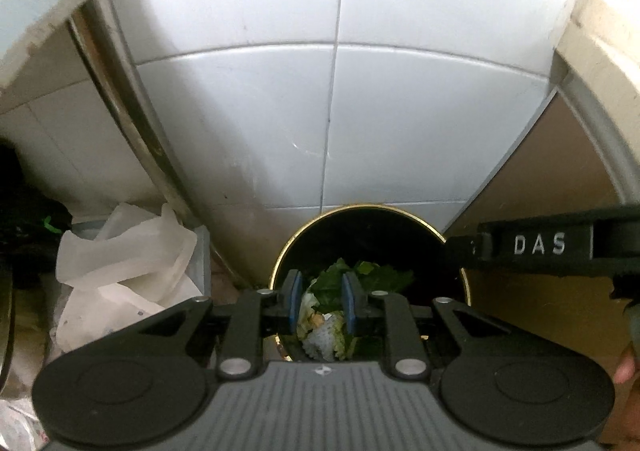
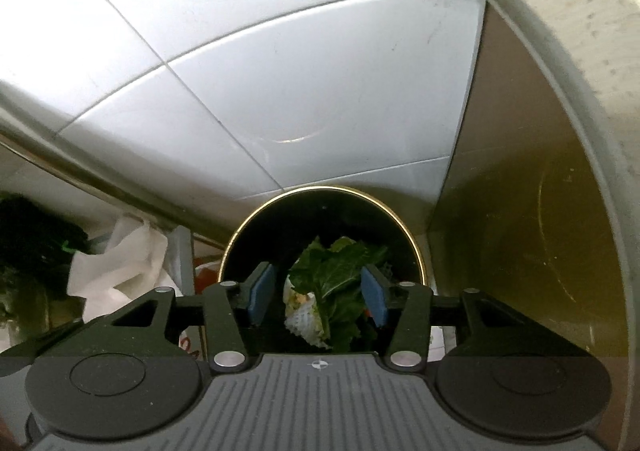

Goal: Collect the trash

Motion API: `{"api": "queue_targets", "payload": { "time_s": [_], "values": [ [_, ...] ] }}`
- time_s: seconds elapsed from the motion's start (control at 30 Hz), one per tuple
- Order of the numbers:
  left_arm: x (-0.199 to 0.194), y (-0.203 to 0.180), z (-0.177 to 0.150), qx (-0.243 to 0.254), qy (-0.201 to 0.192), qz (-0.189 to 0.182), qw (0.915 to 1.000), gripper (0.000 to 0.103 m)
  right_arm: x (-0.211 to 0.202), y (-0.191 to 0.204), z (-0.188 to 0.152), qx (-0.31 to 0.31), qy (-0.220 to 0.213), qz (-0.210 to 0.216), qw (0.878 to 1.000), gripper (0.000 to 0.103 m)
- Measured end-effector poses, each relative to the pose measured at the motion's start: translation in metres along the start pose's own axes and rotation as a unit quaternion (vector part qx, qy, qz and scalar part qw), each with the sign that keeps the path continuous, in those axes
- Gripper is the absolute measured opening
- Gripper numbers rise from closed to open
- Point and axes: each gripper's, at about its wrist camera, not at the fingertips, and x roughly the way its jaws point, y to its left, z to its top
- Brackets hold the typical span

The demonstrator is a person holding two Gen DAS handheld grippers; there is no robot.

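A round black bin with a gold rim stands on the floor against a white tiled wall. Inside lie green leaves, a white foam net and pale scraps. My left gripper hangs above the bin, its blue pads a small gap apart with nothing pressed between them. My right gripper also hangs over the bin, jaws wide apart; the leaves show between the pads without touching them. The right gripper's black body reaches in from the right edge of the left wrist view.
A crumpled white plastic bag sits left of the bin beside a slanting metal rail. A brown cabinet panel closes the right side. Dark greenery lies at the far left.
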Motion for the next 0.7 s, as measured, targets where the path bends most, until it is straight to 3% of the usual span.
{"api": "queue_targets", "payload": {
  "time_s": [0.17,0.5,0.7],
  "values": [
    [-0.025,0.001,0.006,-0.005,-0.023,0.015,0.9996,0.025,-0.018,0.004,-0.002,-0.006,-0.011,0.014,1.0,0.061],
    [-0.072,-0.002,0.011,-0.009,-0.073,0.036,0.9966,0.027,-0.068,0.009,0.005,-0.025,-0.057,0.055,0.997,0.066],
    [-0.097,-0.007,0.011,0.002,-0.099,0.036,0.9945,0.041,-0.1,0.009,0.003,-0.029,-0.092,0.063,0.993,0.069]
  ]
}}
